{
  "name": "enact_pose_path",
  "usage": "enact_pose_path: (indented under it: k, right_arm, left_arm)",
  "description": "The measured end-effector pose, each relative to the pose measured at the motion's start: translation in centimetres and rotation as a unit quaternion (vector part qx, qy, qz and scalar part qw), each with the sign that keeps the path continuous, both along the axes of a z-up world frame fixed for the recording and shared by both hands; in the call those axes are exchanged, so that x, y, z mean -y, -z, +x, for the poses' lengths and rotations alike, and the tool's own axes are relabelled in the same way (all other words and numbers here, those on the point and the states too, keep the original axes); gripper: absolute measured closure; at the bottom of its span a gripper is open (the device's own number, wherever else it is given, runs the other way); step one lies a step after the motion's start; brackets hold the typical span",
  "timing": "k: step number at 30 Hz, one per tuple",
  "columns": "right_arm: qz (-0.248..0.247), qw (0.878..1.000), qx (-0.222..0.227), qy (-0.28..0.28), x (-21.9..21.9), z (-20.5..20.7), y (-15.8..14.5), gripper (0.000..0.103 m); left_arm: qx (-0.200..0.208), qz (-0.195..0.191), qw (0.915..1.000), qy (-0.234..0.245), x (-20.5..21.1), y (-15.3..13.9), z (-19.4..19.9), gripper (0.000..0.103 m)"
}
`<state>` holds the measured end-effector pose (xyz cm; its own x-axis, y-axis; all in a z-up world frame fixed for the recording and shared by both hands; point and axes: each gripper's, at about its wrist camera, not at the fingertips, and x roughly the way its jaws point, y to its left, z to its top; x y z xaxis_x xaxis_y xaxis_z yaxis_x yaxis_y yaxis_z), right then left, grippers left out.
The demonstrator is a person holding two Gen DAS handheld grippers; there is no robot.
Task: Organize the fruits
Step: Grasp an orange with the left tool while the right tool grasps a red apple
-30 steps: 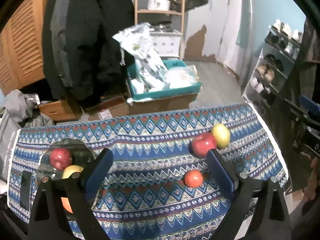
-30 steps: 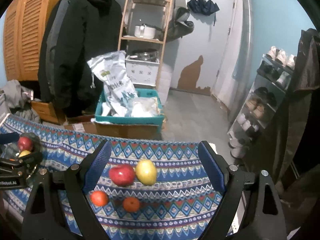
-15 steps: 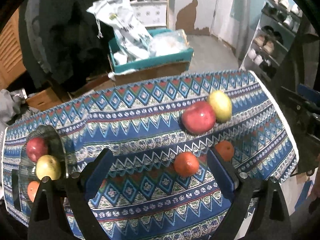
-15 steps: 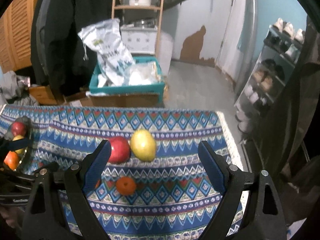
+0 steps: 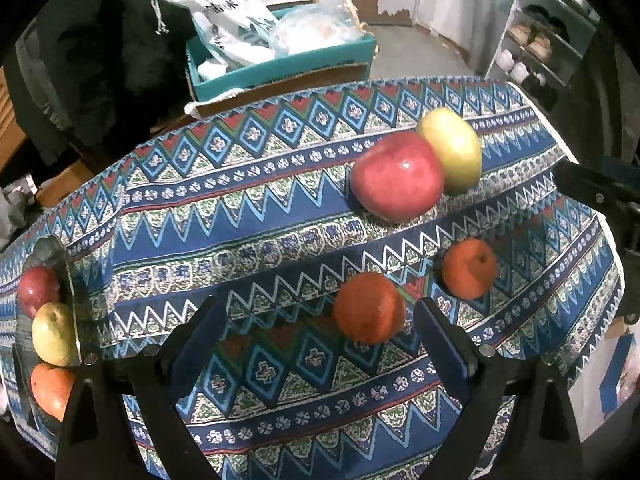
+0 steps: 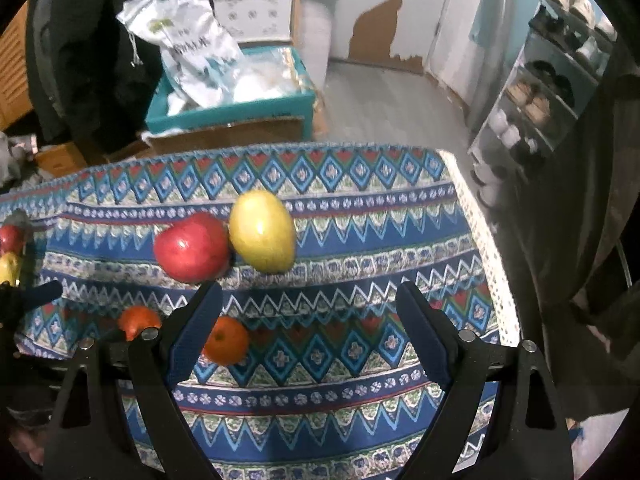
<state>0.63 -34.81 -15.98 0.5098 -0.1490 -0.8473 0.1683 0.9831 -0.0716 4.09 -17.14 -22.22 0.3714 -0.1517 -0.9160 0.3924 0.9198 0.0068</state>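
On the patterned tablecloth (image 5: 248,208) lie a red apple (image 5: 398,176) touching a yellow-green apple (image 5: 452,150), and nearer me two oranges (image 5: 368,307) (image 5: 469,268). My left gripper (image 5: 320,328) stands open above the cloth; the nearer orange sits just inside its right finger (image 5: 440,344), untouched. At the far left a glass plate (image 5: 52,248) holds a red apple (image 5: 38,290), a yellow apple (image 5: 54,334) and an orange (image 5: 52,390). In the right wrist view my right gripper (image 6: 310,320) is open, with the red apple (image 6: 191,248) and yellow apple (image 6: 262,231) beyond it and an orange (image 6: 226,340) by its left finger (image 6: 192,332).
The table's right edge (image 6: 484,240) drops to the floor, with a shoe rack (image 6: 552,80) beyond. Behind the table stand a teal crate (image 5: 280,64) with white bags on a cardboard box, and a dark coat (image 5: 80,60) hanging at the left.
Both grippers have come down toward the table and tipped further downward; the fruits loom larger. Their jaws stay open the same width, and no fruit has moved.
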Motion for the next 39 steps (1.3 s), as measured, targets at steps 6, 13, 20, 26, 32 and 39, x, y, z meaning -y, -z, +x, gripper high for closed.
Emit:
enact_pose_path:
  k: [6,13,20,26,32,39]
  right_arm:
    - [0.011,1.0,-0.017,0.0,0.1,0.6,1.4,0.016]
    - [0.02,0.999,-0.028,-0.001,0.2,1.0,2.6,0.016]
    - [0.037,0.999,-0.036,0.002,0.4,1.3,3.4,0.016]
    - [0.038,0.999,-0.038,0.001,0.3,1.5,3.6,0.016]
    - [0.048,0.998,-0.035,-0.011,-0.2,1.8,3.8,0.016]
    - [0.085,0.995,-0.033,-0.029,-1.3,3.1,4.3,0.016]
  left_arm:
    - [-0.015,0.008,0.9998,0.008,0.9,1.6,0.3,0.007]
    - [-0.025,0.011,0.9995,0.017,1.8,3.0,0.5,0.008]
    - [-0.055,0.0,0.9979,0.033,2.6,4.7,0.5,0.034]
    - [-0.056,-0.02,0.9973,0.043,2.9,4.8,0.3,0.054]
    - [-0.049,-0.023,0.9983,0.023,1.7,4.0,0.9,0.055]
    - [-0.031,-0.031,0.999,-0.01,-1.1,2.6,3.3,0.055]
